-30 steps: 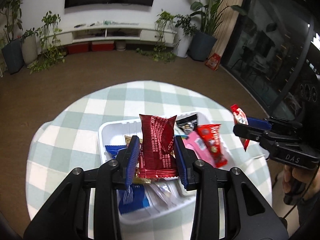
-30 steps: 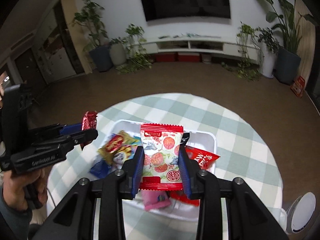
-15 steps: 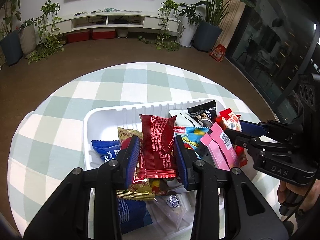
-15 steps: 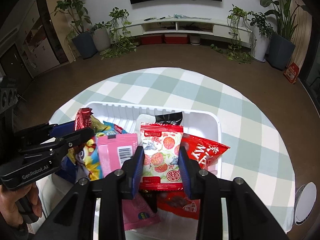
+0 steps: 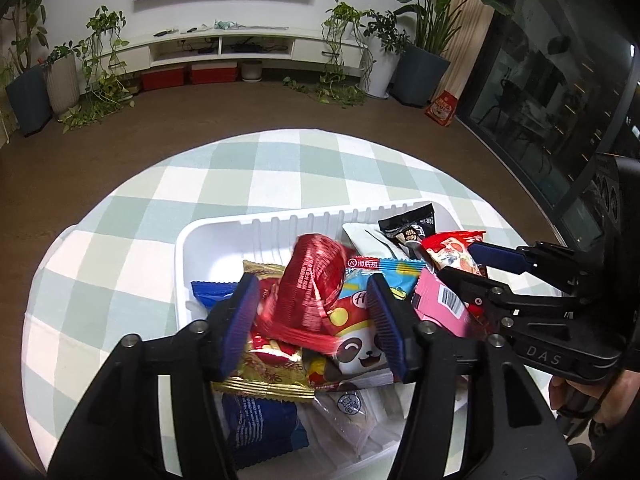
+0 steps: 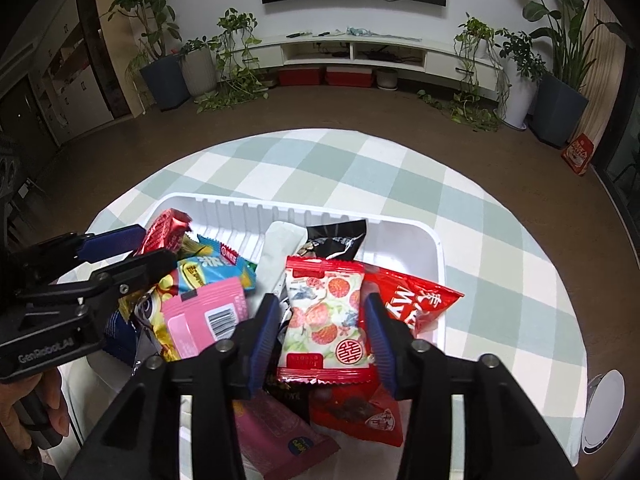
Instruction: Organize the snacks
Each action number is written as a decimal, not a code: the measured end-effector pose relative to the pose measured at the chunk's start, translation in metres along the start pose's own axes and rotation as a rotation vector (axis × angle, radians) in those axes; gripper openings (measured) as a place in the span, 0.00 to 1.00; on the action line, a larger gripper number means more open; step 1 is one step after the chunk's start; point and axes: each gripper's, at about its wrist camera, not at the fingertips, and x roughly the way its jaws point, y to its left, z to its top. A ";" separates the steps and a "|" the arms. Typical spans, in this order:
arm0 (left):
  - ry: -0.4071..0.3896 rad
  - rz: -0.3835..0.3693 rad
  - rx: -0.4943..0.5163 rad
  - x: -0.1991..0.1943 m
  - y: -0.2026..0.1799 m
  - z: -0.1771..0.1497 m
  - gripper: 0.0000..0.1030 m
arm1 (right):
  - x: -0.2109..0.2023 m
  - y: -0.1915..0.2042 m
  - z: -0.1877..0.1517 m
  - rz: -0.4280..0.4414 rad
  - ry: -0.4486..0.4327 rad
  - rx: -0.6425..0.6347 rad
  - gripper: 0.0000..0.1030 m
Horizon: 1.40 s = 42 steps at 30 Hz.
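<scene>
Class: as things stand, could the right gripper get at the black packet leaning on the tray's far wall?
Probably yes: the right gripper, jaws just opened, needs only to pass over the lychee packet to the black packet.

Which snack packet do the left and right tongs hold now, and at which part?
Neither holds one. The left tongs have just opened, and the dark red packet falls blurred between them. The right tongs have opened too; the lychee-print packet lies free.

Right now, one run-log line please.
left gripper: jaws opening, dark red packet released | right gripper: jaws opening, lychee-print packet released | white tray
</scene>
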 end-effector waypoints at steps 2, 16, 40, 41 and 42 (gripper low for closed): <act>-0.009 0.009 -0.006 -0.003 0.001 -0.002 0.61 | -0.007 0.001 -0.001 -0.013 -0.021 0.000 0.65; -0.168 0.050 -0.105 -0.089 -0.008 -0.059 1.00 | -0.082 0.001 -0.038 -0.051 -0.174 0.030 0.98; -0.332 0.394 -0.288 -0.221 -0.053 -0.219 1.00 | -0.204 0.039 -0.174 -0.051 -0.329 0.123 1.00; -0.293 0.365 -0.271 -0.220 -0.055 -0.218 1.00 | -0.207 0.040 -0.176 -0.059 -0.335 0.125 1.00; -0.272 0.367 -0.245 -0.221 -0.059 -0.217 1.00 | -0.209 0.041 -0.177 -0.066 -0.339 0.124 1.00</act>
